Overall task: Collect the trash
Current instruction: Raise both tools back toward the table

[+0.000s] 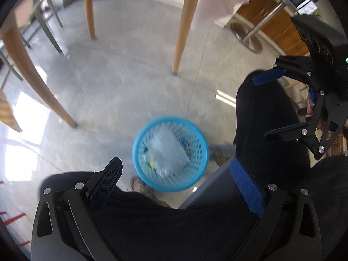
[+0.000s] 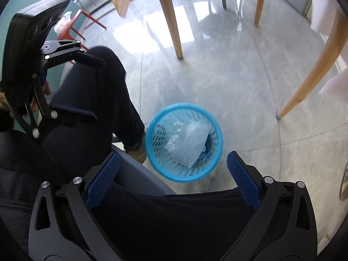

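A round blue mesh waste basket (image 1: 195, 152) stands on the grey floor; it also shows in the right wrist view (image 2: 215, 134). A crumpled clear plastic bag (image 1: 167, 152) lies inside it, also seen in the right wrist view (image 2: 189, 141), with small bits of other trash beneath. My left gripper (image 1: 177, 174) is open and empty, held above the basket. My right gripper (image 2: 174, 169) is open and empty, also above the basket. Each gripper shows in the other's view: the right one (image 1: 269, 106) and the left one (image 2: 93, 91).
The person's dark-trousered legs (image 1: 261, 117) and shoes (image 2: 137, 152) flank the basket, with a grey chair edge (image 2: 139, 174) below. Wooden table legs (image 1: 184, 26) (image 2: 169, 17) stand beyond. A red chair (image 2: 71, 30) is at the far left. A metal stand base (image 1: 245, 34) is at the back right.
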The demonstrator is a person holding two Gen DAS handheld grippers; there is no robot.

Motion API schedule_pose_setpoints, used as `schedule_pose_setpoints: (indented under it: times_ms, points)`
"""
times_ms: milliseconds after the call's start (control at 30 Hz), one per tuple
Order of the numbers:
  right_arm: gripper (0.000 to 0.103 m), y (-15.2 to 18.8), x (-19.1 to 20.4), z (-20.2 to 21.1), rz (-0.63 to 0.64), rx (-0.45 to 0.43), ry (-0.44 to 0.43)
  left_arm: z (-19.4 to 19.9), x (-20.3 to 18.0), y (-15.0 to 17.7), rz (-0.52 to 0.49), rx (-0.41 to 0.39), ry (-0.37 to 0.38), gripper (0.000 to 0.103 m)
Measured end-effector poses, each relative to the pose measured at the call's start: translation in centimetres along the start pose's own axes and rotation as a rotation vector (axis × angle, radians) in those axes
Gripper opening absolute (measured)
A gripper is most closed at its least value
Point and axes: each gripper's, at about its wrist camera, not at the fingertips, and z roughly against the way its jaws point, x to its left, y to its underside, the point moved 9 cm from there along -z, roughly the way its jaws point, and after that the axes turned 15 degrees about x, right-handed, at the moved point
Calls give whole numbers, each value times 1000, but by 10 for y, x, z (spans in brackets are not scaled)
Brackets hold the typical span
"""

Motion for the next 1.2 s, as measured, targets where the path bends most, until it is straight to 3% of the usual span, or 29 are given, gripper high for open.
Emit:
schedule_pose_setpoints:
  times_ms: [200,600,833,1000,1200]
  points:
    - [94,4,11,60,97,-94,98,71,1,-7,-18,-155,-124,97]
    - [94,-3,8,160,97,-281,220,172,-10,-22,-69,-404,-194,97]
    - [94,-11,5,196,91,-371,237,211,-9,-34,-68,-516,-213,97]
    - [94,-30,-1,227,61,-444,235,223,-1,-50,-48,-554,-244,97]
    - [94,-65,-17,249,33,-508,227,235,14,-74,-32,-595,-201,97]
